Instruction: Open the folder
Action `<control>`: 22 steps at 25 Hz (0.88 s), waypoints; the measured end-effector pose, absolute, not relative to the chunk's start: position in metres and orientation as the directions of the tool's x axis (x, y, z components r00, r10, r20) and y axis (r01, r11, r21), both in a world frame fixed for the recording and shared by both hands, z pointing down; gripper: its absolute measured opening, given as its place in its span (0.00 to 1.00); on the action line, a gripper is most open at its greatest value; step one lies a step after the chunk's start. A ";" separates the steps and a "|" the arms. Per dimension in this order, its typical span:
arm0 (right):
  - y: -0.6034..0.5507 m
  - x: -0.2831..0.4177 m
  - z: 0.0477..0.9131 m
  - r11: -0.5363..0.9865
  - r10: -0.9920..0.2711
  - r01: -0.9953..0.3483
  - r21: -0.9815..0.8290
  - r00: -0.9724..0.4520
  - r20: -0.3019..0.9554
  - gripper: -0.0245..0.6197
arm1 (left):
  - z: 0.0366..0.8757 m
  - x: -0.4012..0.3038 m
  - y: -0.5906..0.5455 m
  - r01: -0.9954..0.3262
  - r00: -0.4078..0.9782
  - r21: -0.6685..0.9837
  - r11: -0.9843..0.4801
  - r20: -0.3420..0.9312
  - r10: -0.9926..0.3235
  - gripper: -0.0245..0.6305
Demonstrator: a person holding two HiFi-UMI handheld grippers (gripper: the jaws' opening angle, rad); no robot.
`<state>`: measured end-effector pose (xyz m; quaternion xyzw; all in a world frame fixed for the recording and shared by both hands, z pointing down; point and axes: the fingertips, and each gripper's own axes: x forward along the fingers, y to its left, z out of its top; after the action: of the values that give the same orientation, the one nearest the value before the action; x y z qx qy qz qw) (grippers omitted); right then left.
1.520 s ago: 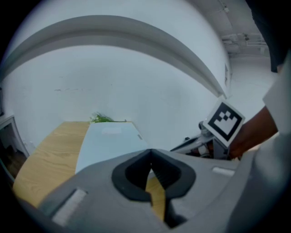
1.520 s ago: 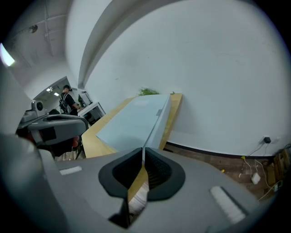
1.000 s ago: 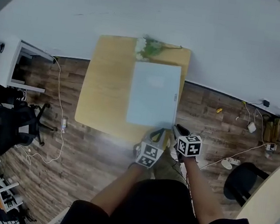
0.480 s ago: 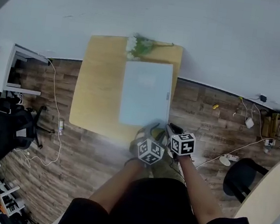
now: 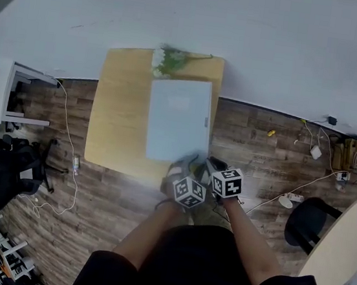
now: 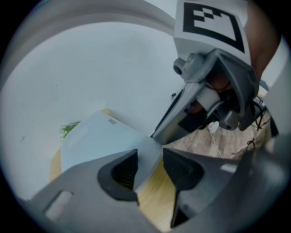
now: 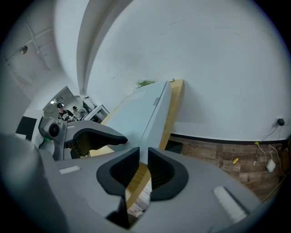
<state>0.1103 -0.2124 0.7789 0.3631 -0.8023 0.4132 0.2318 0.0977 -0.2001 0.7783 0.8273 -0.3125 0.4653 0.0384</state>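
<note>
Pale blue folder (image 5: pixel 178 119), near corner between left gripper (image 6: pixel 150 155) fingers opening, right gripper (image 7: pixel 143 154) fingers pinching its edge

The left half of the wooden table (image 5: pixel 118 111) lies bare, the widest way in from its near edge. The pale folder (image 5: pixel 178 119) fills the right half, and flowers (image 5: pixel 169 58) block its far end against the white wall (image 5: pixel 258 32). At the folder's near right corner the left gripper (image 6: pixel 150 166), jaws opening with that corner between them, and the right gripper (image 7: pixel 143 166), pinched on the edge, crowd side by side. Open floor (image 5: pixel 257 139) runs along the table's right side; a black stool (image 5: pixel 307 230) stands well apart.
</note>
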 end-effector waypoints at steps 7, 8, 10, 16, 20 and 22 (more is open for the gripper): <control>-0.213 0.111 0.779 0.401 -0.384 -0.766 -0.502 -0.638 0.667 0.14 | 0.767 0.102 -0.196 -0.539 0.413 -0.189 -0.821 0.790 -0.453 0.19; -0.214 0.111 0.779 0.407 -0.381 -0.766 -0.497 -0.637 0.670 0.14 | 0.764 0.103 -0.196 -0.533 0.421 -0.192 -0.824 0.785 -0.455 0.15; -0.216 0.111 0.779 0.422 -0.372 -0.766 -0.486 -0.634 0.678 0.14 | 0.758 0.105 -0.195 -0.529 0.432 -0.200 -0.825 0.773 -0.465 0.11; -0.216 0.111 0.779 0.433 -0.362 -0.763 -0.480 -0.635 0.682 0.13 | 0.738 0.101 -0.197 -0.601 0.480 -0.138 -0.787 0.725 -0.494 0.07; -0.212 0.108 0.777 0.438 -0.343 -0.757 -0.485 -0.639 0.688 0.14 | 0.724 0.094 -0.197 -0.683 0.512 -0.010 -0.730 0.707 -0.488 0.06; -0.210 0.107 0.776 0.449 -0.332 -0.754 -0.480 -0.640 0.693 0.13 | 0.720 0.091 -0.197 -0.701 0.519 0.020 -0.713 0.700 -0.491 0.05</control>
<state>0.1067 -0.2099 0.7756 0.3350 -0.8102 0.4042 0.2607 0.0909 -0.1972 0.7196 0.8582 -0.3473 0.3462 0.1517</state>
